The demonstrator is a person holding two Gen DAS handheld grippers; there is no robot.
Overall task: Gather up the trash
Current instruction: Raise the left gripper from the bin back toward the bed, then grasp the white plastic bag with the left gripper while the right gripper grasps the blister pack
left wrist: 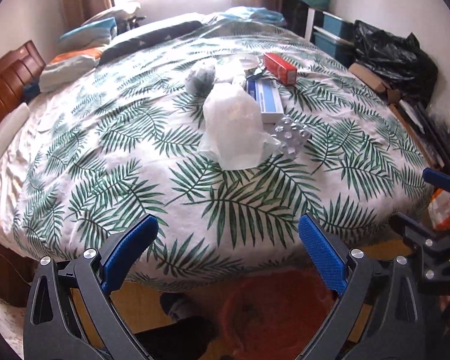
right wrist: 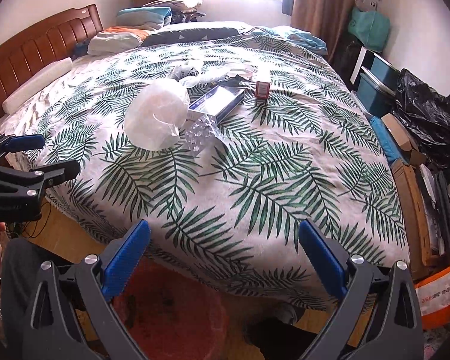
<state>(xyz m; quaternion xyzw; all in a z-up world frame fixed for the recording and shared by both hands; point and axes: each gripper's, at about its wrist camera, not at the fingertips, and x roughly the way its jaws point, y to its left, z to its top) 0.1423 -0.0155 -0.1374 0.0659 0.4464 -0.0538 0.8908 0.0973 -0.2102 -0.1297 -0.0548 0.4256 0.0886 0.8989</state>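
Trash lies in a cluster mid-bed: a crumpled clear plastic bag, a silver blister pack, a blue-and-white box, a red box and a grey wad. My left gripper is open and empty over the bed's near edge. My right gripper is open and empty too, beside it. Both are well short of the trash. An orange-red bin stands on the floor below the grippers.
The leaf-print bedspread covers the bed. Pillows and a wooden headboard are on the left. Boxes, blue crates and a black bag line the right side. My left gripper shows in the right wrist view.
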